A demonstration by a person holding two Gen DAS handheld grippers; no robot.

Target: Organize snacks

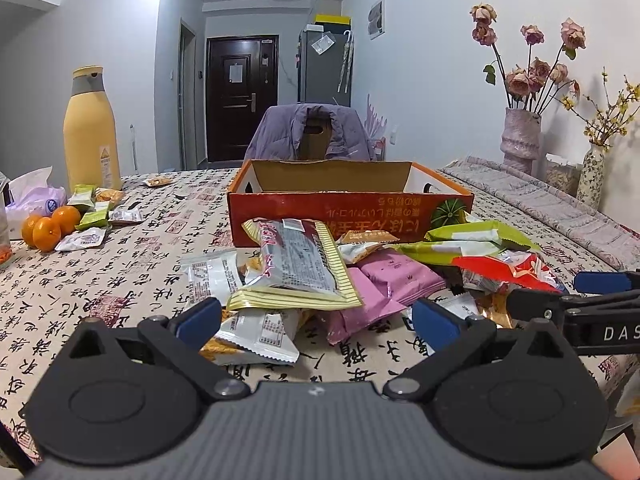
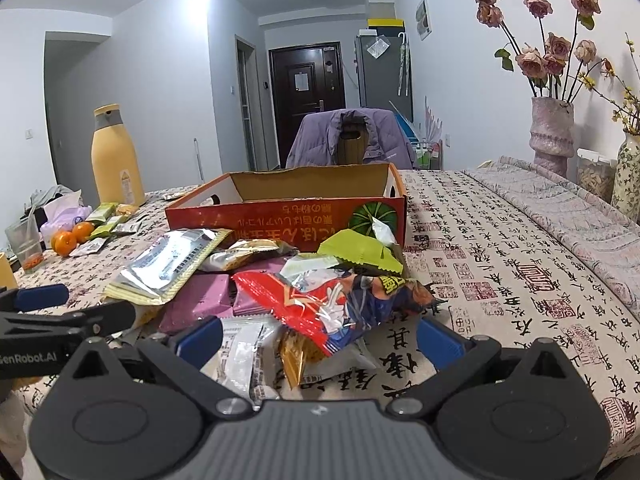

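Snacks (image 1: 304, 276) lie heaped just ahead of both spread, empty grippers, left gripper (image 1: 316, 316) and right gripper (image 2: 320, 336), with the cardboard box (image 1: 348, 208) beyond. Loose, overlapping packets could slide or drag neighbours off if a closing finger catches two at once.

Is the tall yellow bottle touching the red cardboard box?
Apart. In the left wrist view, patterned tablecloth shows plainly between the tall yellow bottle and the red cardboard box.
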